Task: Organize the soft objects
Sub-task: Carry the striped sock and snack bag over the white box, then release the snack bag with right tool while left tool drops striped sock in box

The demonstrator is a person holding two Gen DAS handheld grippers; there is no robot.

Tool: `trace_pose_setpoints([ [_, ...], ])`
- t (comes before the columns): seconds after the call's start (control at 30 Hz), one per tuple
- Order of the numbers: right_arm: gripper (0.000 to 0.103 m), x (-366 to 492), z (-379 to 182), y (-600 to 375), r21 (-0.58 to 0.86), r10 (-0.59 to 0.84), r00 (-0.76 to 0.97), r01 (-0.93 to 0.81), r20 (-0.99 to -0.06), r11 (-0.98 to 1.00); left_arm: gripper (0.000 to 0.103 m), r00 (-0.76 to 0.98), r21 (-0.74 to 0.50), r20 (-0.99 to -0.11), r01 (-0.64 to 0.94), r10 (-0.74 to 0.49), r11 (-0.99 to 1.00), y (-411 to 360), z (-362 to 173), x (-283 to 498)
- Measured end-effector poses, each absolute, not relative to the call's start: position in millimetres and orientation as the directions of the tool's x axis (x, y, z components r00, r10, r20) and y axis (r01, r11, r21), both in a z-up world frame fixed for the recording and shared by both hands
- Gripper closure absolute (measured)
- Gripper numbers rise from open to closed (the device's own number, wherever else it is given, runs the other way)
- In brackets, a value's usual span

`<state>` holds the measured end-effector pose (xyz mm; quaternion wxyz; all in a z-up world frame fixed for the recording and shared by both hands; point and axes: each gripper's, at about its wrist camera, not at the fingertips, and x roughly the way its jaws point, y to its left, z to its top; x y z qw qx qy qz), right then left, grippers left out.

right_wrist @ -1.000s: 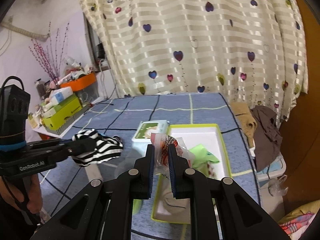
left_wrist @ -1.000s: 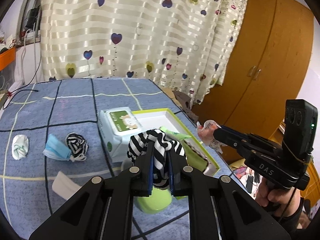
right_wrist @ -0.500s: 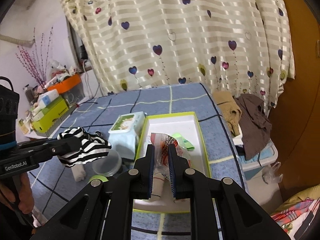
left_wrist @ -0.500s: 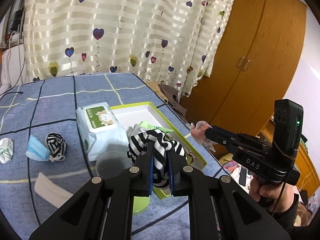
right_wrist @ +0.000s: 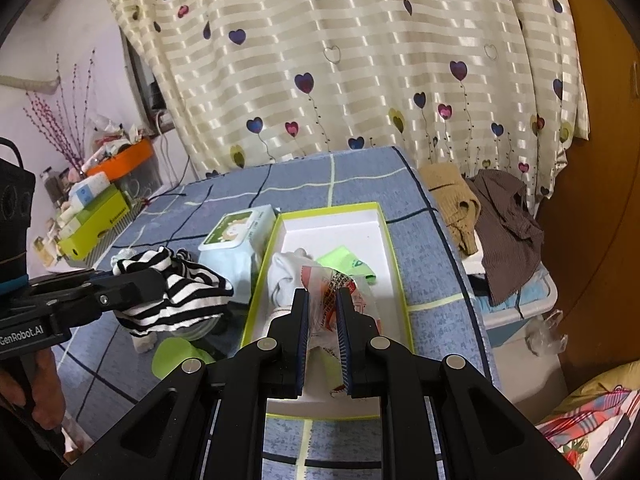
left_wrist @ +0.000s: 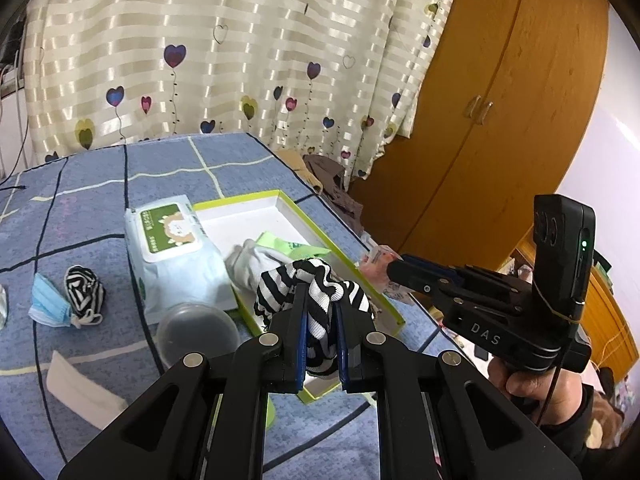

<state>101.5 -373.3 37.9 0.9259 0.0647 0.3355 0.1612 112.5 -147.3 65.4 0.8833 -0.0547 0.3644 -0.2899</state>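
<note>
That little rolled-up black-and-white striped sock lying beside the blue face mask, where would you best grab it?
Pinch the rolled black-and-white striped sock across its rounded middle, coming from above. It is a compact bundle on the blue checked bedcover, and the blue pleated face mask touches one side, so top access looks clearest.

The tray (right_wrist: 394, 248) lies on the bed (right_wrist: 360, 168), the wipes pack (left_wrist: 172, 256) touching its left side. In the tray, a sock (right_wrist: 284, 276) lies left of a packet (right_wrist: 344, 262). A bowl (left_wrist: 196, 334) sits before the wipes pack. Further left lie a rolled sock (left_wrist: 82, 288) and a mask (left_wrist: 48, 300), touching, with a folded cloth (left_wrist: 80, 390) nearer the camera. Off the bed's right edge, clothes (right_wrist: 504, 224) lie on a bin (right_wrist: 520, 308).
</note>
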Motion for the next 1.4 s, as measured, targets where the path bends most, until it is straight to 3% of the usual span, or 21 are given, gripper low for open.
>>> trace_pose_setpoints([
  [0.7, 0.090, 106.8, -22.5, -377.5, 0.249, 0.361, 0.604, -0.263, -0.711, 0.932, 0.091, 0.382, -0.370, -0.720, 0.495, -0.579, 0.786, -185.9, 5.3, 111.7],
  [1.4, 0.090, 152.0, -32.8, -377.3, 0.282, 0.413, 0.572, -0.307, -0.708, 0.909, 0.091, 0.424, -0.306, -0.776, 0.394, -0.467, 0.866, -201.1, -11.4, 155.0],
])
